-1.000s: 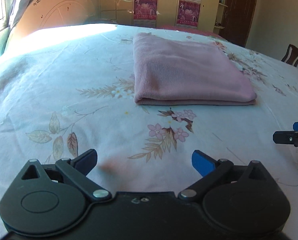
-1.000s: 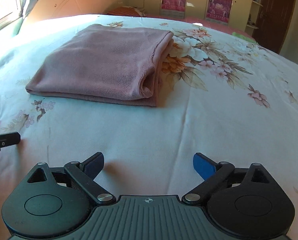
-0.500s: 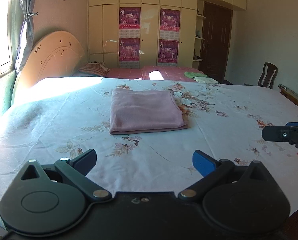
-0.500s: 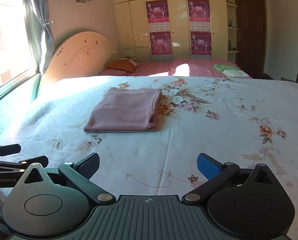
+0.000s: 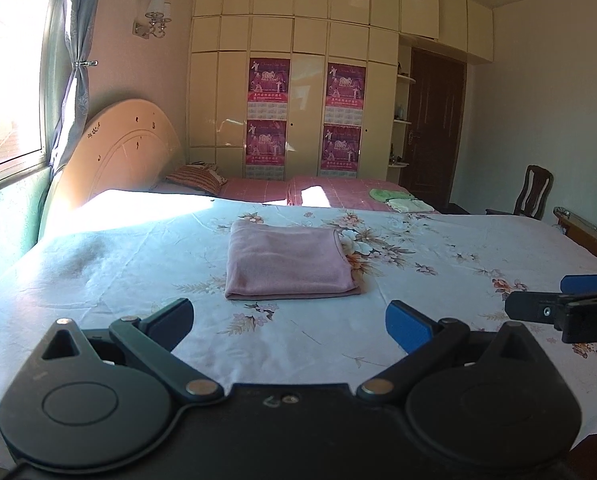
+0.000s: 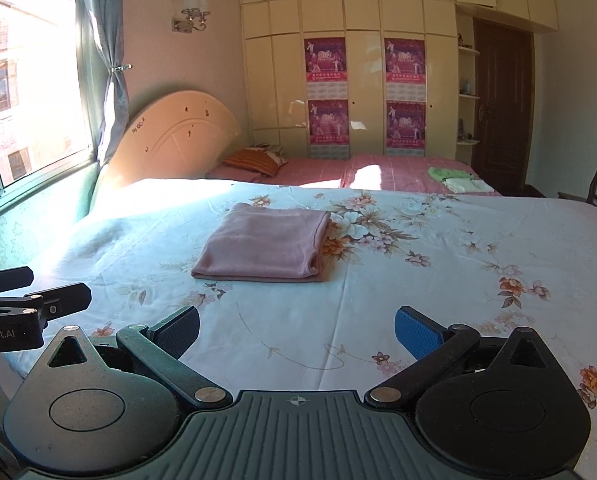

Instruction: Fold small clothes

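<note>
One folded pink garment (image 5: 288, 262) on the bed (image 5: 438, 248); left gripper (image 5: 289, 322) and right gripper (image 6: 297, 330) both spread, empty

right gripper (image 5: 538, 298) cut off at frame edge, wardrobe posters' (image 6: 325, 60) text too small to read

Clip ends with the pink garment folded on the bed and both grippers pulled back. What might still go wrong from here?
1. The folded pink garment has loose layered edges on its right side; any re-grasp there may unfold it.
2. Left gripper and right gripper hover close together, both open; they might bump each other.
3. The floral bedsheet is soft, so low fingers may snag it.
</note>
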A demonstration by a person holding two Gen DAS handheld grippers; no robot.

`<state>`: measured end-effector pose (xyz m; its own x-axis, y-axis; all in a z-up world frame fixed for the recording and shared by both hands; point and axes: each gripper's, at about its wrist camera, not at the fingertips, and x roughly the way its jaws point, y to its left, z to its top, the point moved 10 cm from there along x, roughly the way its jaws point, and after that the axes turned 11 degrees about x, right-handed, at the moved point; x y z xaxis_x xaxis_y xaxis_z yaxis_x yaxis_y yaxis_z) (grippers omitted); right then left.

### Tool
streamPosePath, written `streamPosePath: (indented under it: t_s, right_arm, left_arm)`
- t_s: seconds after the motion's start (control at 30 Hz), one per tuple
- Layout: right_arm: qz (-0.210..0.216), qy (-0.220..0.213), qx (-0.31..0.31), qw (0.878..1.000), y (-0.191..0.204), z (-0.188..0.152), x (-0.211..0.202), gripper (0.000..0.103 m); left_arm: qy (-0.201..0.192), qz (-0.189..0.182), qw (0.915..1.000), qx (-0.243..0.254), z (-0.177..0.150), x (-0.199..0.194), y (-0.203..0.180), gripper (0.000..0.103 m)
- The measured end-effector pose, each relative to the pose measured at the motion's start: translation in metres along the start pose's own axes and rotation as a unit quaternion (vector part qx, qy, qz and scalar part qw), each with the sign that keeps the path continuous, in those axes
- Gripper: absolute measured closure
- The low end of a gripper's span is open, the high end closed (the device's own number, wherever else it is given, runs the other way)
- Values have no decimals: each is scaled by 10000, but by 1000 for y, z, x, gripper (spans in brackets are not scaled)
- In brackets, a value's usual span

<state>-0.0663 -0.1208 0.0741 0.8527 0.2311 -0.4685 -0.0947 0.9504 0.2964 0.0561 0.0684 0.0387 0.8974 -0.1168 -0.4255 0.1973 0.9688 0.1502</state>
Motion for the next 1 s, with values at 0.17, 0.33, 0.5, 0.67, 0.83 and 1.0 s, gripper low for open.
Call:
streamPosePath:
  t_s: [0.17,0.33,0.5,0.67,0.83,1.0]
  right_arm:
    - [10,-109,13,9999,1,4,-10,0]
    - [5,-162,7,9999,1,7,-11,0]
    - [-5,-174,-1,9998,1,7,-10,0]
    - [-14,-180,26,9998,1,5,-9,0]
    - [-9,-250,81,9997,-2,8,-9,0]
    - [2,-212,61,9998,-2,9,-6,1]
  left_arm:
    - [-53,-20,10000,12,0,-1,-1,1]
    - [-124,-40,9999,65,2,-3,-3,1]
    - [-164,-86,9998,58,3,-3,-4,1]
    - [-172,-100,9997,107,4,-1,-5,1]
    - [-157,-117,9997,124,4,0,-5,1]
    - [-180,-99,9997,149,5,0,-4,1]
